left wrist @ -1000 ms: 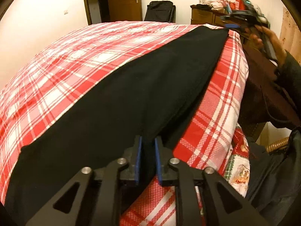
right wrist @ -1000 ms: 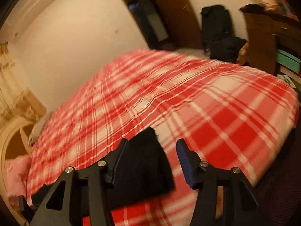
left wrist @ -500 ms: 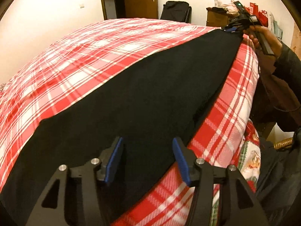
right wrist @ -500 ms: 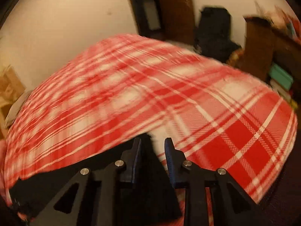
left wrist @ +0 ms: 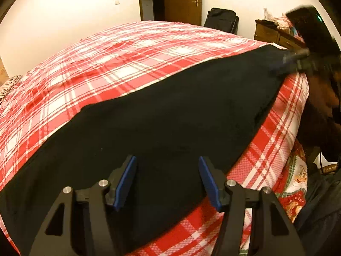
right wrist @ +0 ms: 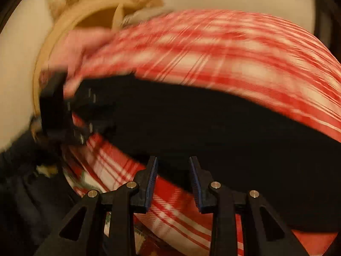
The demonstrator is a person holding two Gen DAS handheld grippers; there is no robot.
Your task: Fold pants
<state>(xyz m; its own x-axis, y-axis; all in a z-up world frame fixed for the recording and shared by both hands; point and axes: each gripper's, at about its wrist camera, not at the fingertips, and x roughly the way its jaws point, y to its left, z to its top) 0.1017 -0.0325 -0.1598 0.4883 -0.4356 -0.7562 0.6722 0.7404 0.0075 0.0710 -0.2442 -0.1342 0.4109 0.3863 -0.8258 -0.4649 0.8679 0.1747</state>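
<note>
Long black fabric pants [left wrist: 170,115] lie flat, diagonal across the red-and-white plaid bedspread [left wrist: 127,64], lower left to upper right. Left gripper [left wrist: 167,181] jaws wide, holding nothing, over near end. Right gripper [right wrist: 173,179] jaws apart, empty, at pants edge; view blurred.

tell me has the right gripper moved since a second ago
Yes. The right gripper has swung left: the dark doorway has left its view, and the wooden headboard now shows.

Left tongs [left wrist: 167,181] gape wide at the frame's bottom centre; right tongs [right wrist: 173,181] stand partly open, empty.
</note>
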